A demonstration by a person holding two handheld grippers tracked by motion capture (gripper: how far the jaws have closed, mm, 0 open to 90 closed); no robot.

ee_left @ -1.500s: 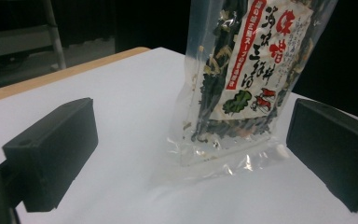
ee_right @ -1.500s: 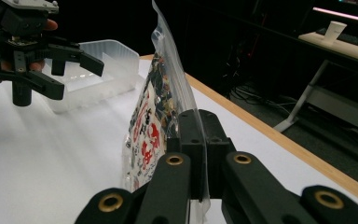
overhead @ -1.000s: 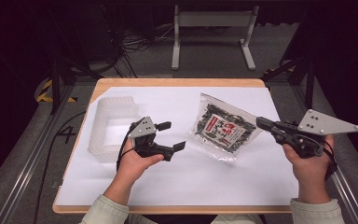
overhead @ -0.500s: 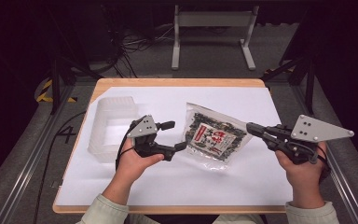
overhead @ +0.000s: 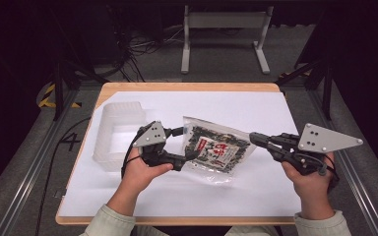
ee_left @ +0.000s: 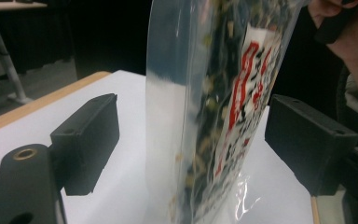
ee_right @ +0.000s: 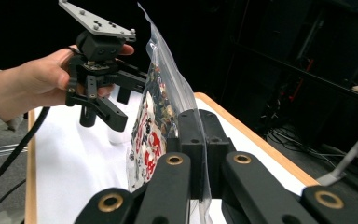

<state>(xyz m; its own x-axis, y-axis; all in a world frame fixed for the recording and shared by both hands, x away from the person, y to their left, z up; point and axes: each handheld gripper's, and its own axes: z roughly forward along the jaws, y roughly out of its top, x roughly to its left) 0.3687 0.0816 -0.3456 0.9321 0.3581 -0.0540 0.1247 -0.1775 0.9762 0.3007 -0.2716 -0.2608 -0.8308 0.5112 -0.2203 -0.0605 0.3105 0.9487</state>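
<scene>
While the right gripper (overhead: 256, 138) pinched the edge of the snack bag (overhead: 211, 147) tight at mid-frame above the table (overhead: 256, 191), the left gripper (overhead: 187, 143) had been closing, its fingers (ee_left: 86, 140) wide around the bag, not touching.

bag (ee_left: 214, 107) top and bottom cut off by frame edges in left gripper view, print between the jaws blurred, unreadable; bag edge (ee_right: 200, 186) hidden between the closed jaws in right gripper view, bottom cropped; in high view the left gripper (overhead: 187, 145) hides the bag's near corner; label text too small to read
</scene>
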